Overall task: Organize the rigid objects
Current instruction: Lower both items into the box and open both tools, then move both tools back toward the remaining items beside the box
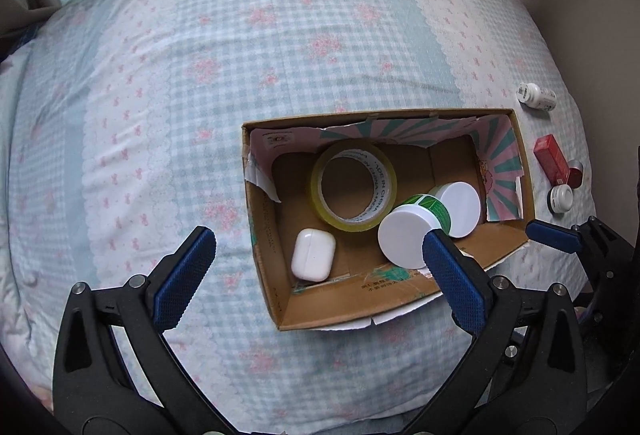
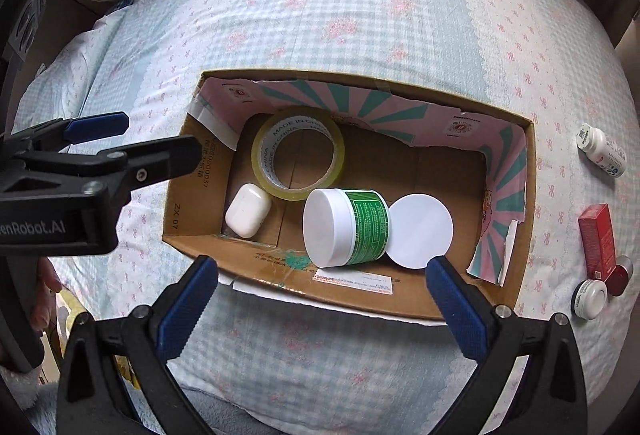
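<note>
An open cardboard box (image 1: 280, 311) (image 2: 176, 227) lies on the bed. Inside are a yellow tape roll (image 1: 354, 187) (image 2: 298, 153), a white earbud case (image 1: 313, 254) (image 2: 248, 210), a green-labelled white jar (image 1: 416, 227) (image 2: 346, 227) on its side and a white round lid (image 1: 462, 209) (image 2: 420, 231). Right of the box lie a white pill bottle (image 1: 537, 95) (image 2: 602, 151), a red box (image 1: 552, 159) (image 2: 597, 241), a dark red cap (image 2: 620, 277) and a small white jar (image 1: 561, 198) (image 2: 590, 297). My left gripper (image 1: 320, 267) is open over the box's near left. My right gripper (image 2: 322, 303) is open at the box's near wall.
The bed (image 1: 240, 55) has a blue checked quilt with pink flowers. The left gripper (image 2: 100, 143) shows in the right wrist view at the box's left end. The right gripper's fingers (image 1: 554, 237) show at the right in the left wrist view. Curtains and a wall stand behind.
</note>
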Motion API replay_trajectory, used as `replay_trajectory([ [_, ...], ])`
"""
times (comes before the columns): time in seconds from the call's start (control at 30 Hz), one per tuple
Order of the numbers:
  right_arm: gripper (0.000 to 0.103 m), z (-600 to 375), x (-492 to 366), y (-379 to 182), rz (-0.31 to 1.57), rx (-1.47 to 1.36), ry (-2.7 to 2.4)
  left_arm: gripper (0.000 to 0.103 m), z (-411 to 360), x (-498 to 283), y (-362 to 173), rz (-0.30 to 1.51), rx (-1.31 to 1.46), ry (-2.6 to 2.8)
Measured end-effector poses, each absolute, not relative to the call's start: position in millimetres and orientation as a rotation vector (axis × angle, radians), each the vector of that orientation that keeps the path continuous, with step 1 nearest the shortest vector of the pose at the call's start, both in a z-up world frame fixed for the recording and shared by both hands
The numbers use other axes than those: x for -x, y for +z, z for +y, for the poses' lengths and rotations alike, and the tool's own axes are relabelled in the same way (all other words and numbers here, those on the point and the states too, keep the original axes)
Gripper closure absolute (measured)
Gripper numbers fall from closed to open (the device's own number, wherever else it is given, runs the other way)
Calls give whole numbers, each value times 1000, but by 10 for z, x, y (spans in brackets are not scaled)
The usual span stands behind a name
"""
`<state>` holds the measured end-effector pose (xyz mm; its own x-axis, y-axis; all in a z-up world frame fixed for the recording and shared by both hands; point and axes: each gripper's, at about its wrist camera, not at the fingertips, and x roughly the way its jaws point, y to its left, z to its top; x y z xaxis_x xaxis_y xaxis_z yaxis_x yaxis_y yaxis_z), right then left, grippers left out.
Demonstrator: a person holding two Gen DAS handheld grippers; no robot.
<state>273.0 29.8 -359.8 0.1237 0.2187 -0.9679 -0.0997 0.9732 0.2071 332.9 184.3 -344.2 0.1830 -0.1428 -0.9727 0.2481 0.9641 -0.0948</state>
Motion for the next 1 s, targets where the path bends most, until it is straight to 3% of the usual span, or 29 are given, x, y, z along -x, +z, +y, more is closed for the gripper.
replay_trajectory([
  [0.53, 0, 259, -1876, -2759, 1267, -122, 123, 0, 2130, -2337, -2622, 1206, -20, -248],
  [1.0, 0, -762, -985, -2141, 1145, -199, -148, 0, 1413, -1923, -2370, 1153, -23, -351],
])
